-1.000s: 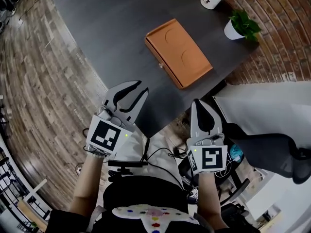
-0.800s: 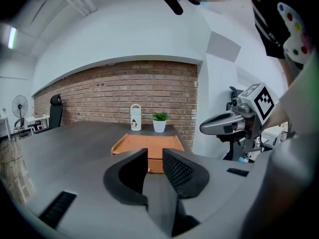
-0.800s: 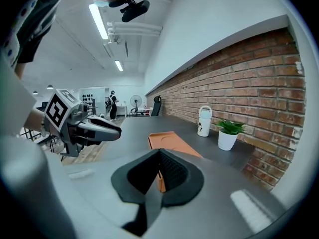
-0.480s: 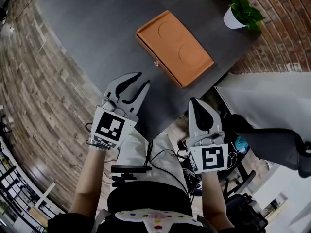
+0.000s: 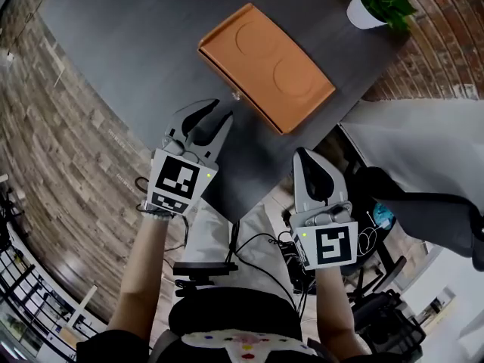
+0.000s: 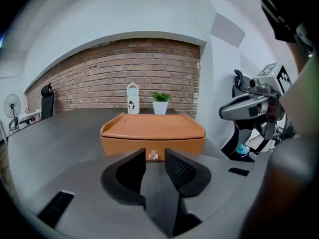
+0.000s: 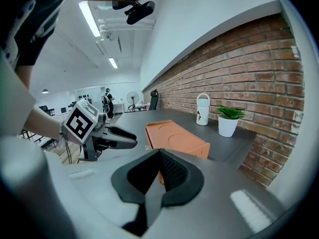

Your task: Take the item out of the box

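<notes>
A closed orange box with two round dents in its lid lies on the dark table. A small clear knob sits in the middle of its front wall. My left gripper is just short of that front, level with the knob. Its jaws are opening and nothing is between them; in the left gripper view the knob shows through the gap. My right gripper hangs off the table's near edge, shut and empty, with the box ahead of it.
A potted plant stands at the table's far right corner, with a white bottle beside it. A brick wall runs behind the table. Wood floor lies to the left, and cables and a chair are below the right gripper.
My left gripper has moved forward toward the box's front and its jaws have spread wider. The right gripper has stayed where it was, still shut.
</notes>
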Demonstrator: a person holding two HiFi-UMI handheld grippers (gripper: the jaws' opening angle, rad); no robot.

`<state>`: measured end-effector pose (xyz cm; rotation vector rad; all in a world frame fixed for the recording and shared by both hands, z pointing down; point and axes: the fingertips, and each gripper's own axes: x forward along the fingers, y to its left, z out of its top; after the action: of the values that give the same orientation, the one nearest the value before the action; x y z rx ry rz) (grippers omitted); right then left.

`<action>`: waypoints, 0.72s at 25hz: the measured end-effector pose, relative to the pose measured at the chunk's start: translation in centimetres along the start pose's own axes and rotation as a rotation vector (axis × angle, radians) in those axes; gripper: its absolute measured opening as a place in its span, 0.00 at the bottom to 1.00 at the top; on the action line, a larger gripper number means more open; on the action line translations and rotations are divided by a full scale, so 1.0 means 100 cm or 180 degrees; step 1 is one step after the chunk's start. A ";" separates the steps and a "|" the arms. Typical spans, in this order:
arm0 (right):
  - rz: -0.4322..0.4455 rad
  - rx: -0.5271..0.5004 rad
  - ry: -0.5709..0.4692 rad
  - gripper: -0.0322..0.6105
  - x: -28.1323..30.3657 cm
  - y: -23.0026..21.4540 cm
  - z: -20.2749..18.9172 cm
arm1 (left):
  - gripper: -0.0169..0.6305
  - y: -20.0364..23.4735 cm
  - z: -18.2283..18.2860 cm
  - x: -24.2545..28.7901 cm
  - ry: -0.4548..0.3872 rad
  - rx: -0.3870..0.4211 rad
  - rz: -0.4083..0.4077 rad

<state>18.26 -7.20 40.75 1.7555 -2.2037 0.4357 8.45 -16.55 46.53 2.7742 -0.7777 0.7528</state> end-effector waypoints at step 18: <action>-0.0084 0.0042 0.0035 0.06 0.004 -0.015 -0.010 | 0.20 0.009 -0.019 0.051 0.0355 0.0072 -0.0002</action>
<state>19.72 -7.47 41.90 1.7823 -2.1725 0.4538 10.89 -18.99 50.81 2.7243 -0.7515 0.9128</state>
